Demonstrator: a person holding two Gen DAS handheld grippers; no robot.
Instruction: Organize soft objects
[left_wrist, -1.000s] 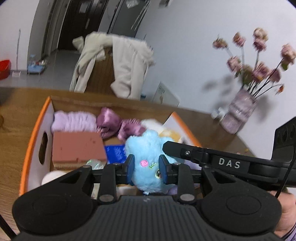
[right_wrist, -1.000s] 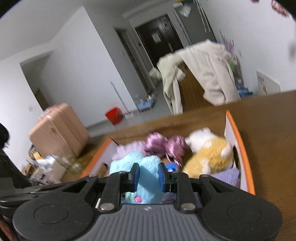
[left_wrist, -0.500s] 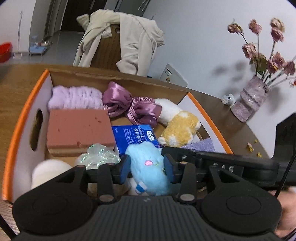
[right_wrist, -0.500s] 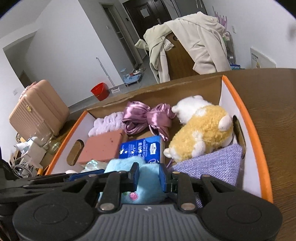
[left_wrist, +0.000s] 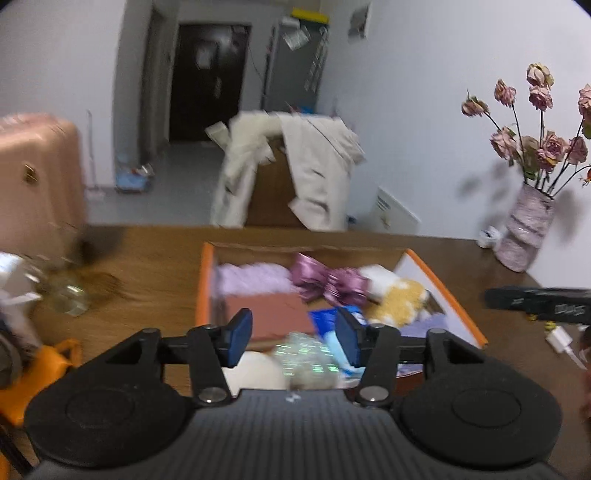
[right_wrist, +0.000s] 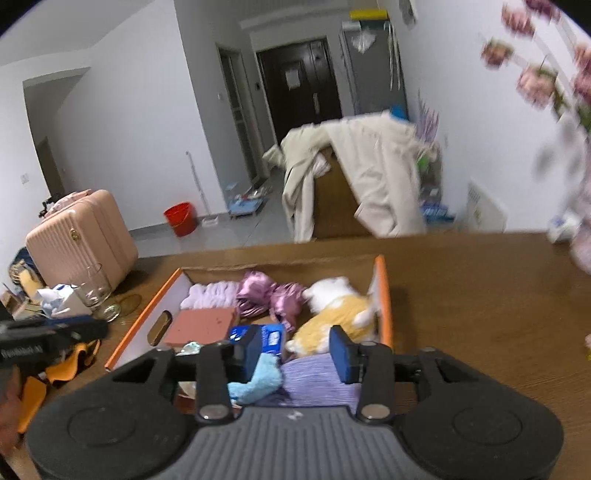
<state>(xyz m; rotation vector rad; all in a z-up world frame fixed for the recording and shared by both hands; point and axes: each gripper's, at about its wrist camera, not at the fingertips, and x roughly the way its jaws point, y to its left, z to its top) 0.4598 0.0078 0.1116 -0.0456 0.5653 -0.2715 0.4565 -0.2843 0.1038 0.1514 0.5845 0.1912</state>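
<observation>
An orange-rimmed cardboard box (left_wrist: 202, 284) (right_wrist: 384, 295) stands on the wooden table (right_wrist: 480, 295), filled with soft things. The light blue plush (right_wrist: 258, 376) lies loose at its near end beside a lilac cloth (right_wrist: 317, 376). Further in are a yellow-and-white plush (right_wrist: 332, 321), a purple satin bow (left_wrist: 328, 282), a fluffy lilac piece (left_wrist: 255, 278), a brick-red sponge (left_wrist: 266, 314) and a blue tissue pack (right_wrist: 273, 338). My left gripper (left_wrist: 293, 339) and right gripper (right_wrist: 295, 352) hover above the near end, jaws opening, nothing pressed between the pads.
A vase of dried roses (left_wrist: 524, 236) stands at the table's right. A drinking glass (right_wrist: 94, 288) and crumpled paper sit left of the box, an orange bag (left_wrist: 55, 358) nearer. A white cable plug (left_wrist: 561, 338) lies at right. A chair with a cream coat (left_wrist: 295, 177) stands behind.
Both grippers let go of the light blue plush, which now lies in the box. Both have drawn back and upward from the box with their jaws spread wider.
</observation>
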